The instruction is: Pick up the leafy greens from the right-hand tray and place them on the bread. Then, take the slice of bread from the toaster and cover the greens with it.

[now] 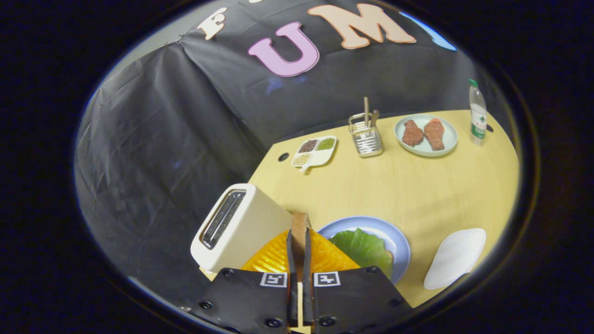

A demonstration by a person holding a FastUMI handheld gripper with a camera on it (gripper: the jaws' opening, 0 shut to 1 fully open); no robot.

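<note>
**A:** So where's the bread at? The gripper (299, 241) has its two fingers pinched on a bread slice (300, 226), held upright and edge-on between them. Only the top bit pokes out past the fingertips; the lower part is hidden between the fingers.

**B:** Yeah, and it's hanging above the orange tray (278, 255), just right of the toaster (241, 227). The toaster looks tilted from this angle, and its slot is dark, so I can't tell what's inside.

**A:** The greens (362, 246) are on the blue plate (394, 236), right of the fingers. There's a sliver of brown at the leaf's right edge (probably the other bread slice, but the leaf covers nearly all of it). The gripper body cuts off the plate's near rim too.

**B:** Beside that, a white tray (455, 257), partly cut off at its near end.

**A:** Far end of the table (417, 185): a divided dish (314, 151) with grains or beans (too small to say), a wire holder (365, 137) with sticks in it, a pale plate (426, 134) with two reddish-brown pieces, and a bottle (477, 113).

**B:** There's also a dark hole (283, 157) in the tabletop near that dish.
</note>
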